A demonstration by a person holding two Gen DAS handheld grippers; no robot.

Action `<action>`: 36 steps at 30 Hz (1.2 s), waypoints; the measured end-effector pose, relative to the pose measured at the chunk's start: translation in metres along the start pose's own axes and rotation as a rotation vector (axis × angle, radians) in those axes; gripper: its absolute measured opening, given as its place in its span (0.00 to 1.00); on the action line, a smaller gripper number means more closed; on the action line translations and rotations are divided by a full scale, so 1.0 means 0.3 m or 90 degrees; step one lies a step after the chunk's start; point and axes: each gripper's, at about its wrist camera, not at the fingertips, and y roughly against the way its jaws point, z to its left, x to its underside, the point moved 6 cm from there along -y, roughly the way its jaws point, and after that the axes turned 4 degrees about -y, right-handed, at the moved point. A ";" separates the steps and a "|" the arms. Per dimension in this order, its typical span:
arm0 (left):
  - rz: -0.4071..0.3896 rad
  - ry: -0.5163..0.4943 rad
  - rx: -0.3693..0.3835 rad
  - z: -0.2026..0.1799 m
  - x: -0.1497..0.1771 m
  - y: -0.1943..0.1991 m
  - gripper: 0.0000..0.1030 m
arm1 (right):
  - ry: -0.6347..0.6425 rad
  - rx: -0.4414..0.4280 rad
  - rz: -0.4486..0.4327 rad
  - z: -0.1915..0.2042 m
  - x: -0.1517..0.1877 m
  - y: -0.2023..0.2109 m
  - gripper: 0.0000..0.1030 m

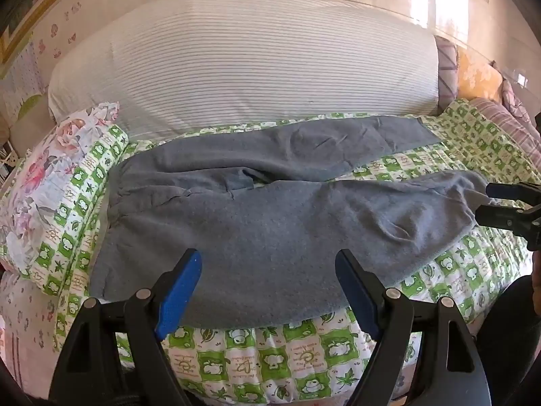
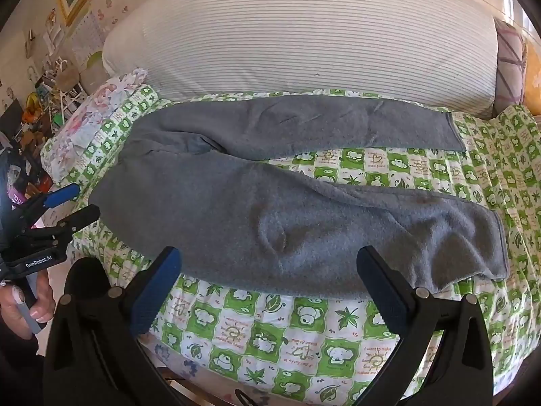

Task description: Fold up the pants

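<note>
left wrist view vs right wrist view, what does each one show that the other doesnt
Only the left wrist view shows the right gripper, jaws open, beside the near leg's cuff, and the sunlit glossy wall.

Only the right wrist view shows the left gripper, jaws open, near the waistband end, the hand holding its handle, and the cluttered shelves.

Both show the grey fleece pants spread flat with legs apart on the green-and-white checked quilt, the white striped bolster behind, and the floral pillow.

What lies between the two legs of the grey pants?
Between the pants legs, only a bare wedge of the green-and-white quilt shows, widening toward the cuffs. The right wrist view shows it best.
</note>
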 end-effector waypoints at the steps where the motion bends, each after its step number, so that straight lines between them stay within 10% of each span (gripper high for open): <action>1: -0.001 -0.001 -0.003 -0.002 -0.002 0.001 0.79 | 0.000 0.000 0.000 0.000 0.000 -0.001 1.00; 36: -0.038 -0.018 -0.058 0.005 -0.042 0.062 0.79 | -0.012 0.001 -0.001 -0.028 0.001 -0.003 1.00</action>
